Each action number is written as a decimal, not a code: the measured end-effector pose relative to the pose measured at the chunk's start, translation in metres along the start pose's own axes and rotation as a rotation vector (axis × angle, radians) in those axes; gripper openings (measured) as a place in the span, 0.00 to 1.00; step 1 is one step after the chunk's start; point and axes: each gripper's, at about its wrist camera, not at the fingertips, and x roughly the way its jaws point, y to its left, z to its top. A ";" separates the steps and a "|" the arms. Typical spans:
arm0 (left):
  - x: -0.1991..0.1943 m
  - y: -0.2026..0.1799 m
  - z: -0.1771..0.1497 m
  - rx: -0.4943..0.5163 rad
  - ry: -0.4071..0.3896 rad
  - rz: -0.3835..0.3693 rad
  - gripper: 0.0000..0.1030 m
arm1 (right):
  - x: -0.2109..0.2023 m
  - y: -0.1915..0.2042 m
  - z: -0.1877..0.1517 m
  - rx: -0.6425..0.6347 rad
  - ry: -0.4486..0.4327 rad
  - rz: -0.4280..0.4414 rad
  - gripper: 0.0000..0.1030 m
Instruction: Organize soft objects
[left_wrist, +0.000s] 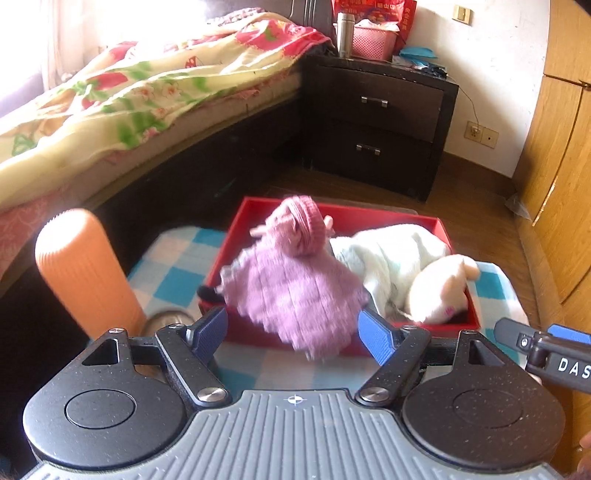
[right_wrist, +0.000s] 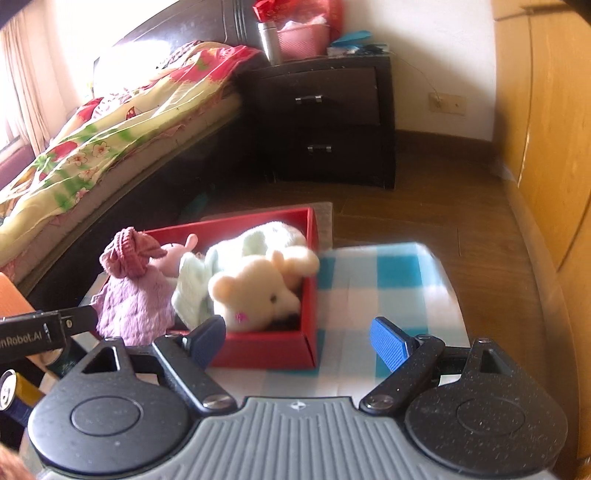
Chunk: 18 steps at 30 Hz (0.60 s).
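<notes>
Your two grippers face one red box holding four soft things: a purple knit topped by a pink beanie, a pale blanket and a cream plush bear. A small pink plush peeks out behind the beanie.

The box sits on a blue-and-white checked cloth in a bedroom with a wood floor. A bed under a floral quilt runs along the left, a dark two-drawer nightstand stands at the far wall, and a wooden wardrobe lines the right. One orange ribbed cylinder stands near left of the box.

The knit spills over the box's near-left edge, blurred; the blanket and bear fill the right half.

Your left gripper has its fingers apart on either side of the knit, not clamped on it. Your right gripper is likewise spread, its fingers bracketing the box's near-right corner and gripping nothing.
</notes>
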 end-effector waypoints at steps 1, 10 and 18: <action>-0.002 -0.001 -0.004 -0.001 0.004 -0.005 0.75 | -0.004 -0.002 -0.003 0.005 -0.005 0.002 0.63; -0.028 -0.007 -0.038 0.034 0.006 -0.012 0.76 | -0.033 -0.006 -0.030 0.017 -0.008 0.020 0.63; -0.048 -0.006 -0.061 0.041 0.011 -0.019 0.77 | -0.060 0.000 -0.055 -0.041 -0.033 0.012 0.64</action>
